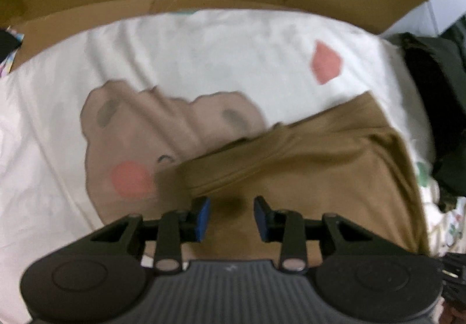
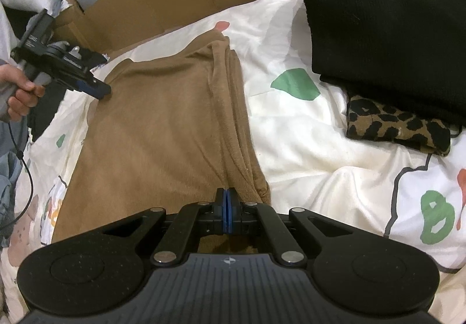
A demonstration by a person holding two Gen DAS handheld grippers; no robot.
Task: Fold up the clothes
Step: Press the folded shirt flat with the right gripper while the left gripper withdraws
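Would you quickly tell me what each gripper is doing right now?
Left gripper: open, nothing between the pads, over the brown garment.
Right gripper: shut; whether it pinches the garment cannot be told.

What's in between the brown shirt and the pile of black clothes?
Only bare white bedsheet with a green patch printed on it lies between the brown garment and the black clothes, seen in the right wrist view.

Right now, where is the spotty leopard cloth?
In the right wrist view, the leopard cloth lies at the right on the white bedspread, tucked under the black clothes.
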